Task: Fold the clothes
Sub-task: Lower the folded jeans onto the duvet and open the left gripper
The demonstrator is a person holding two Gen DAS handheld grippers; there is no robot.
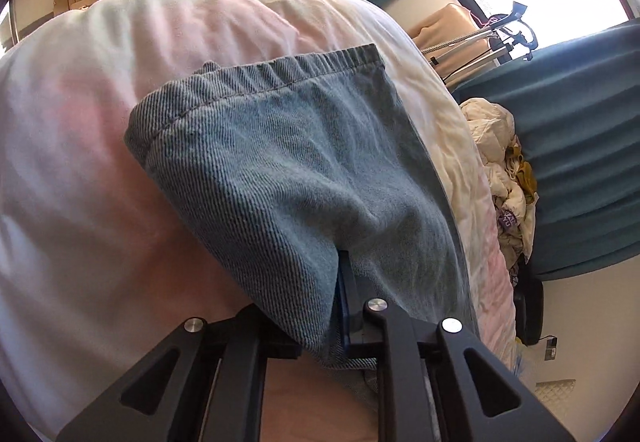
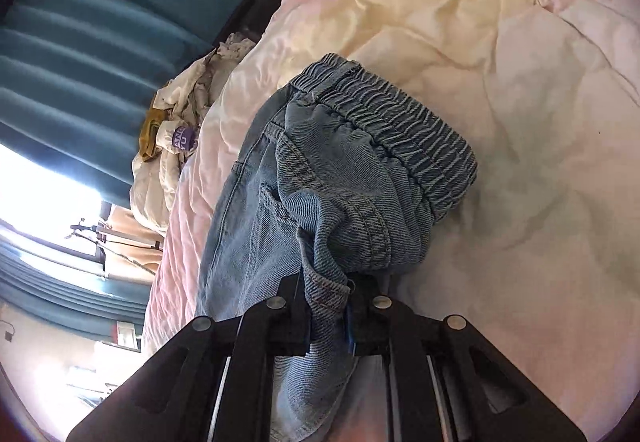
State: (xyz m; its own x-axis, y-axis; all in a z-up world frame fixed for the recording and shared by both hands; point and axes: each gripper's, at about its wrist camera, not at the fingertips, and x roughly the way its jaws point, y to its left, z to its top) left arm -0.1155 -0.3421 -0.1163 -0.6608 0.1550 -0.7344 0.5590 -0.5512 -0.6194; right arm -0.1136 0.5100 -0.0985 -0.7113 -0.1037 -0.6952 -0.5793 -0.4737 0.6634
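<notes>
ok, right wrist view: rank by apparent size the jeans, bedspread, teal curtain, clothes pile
1. bedspread
2. jeans, though nearness to the camera inflates them
3. teal curtain, close to the jeans, unsure
4. clothes pile, clearly smallest

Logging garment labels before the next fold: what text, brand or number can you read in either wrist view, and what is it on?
Purple patch in the clothes pile beside the bed: white letters, too blurred to read reliably.
Jeans: no legible text or tag.
Nothing else readable in either view.
</notes>
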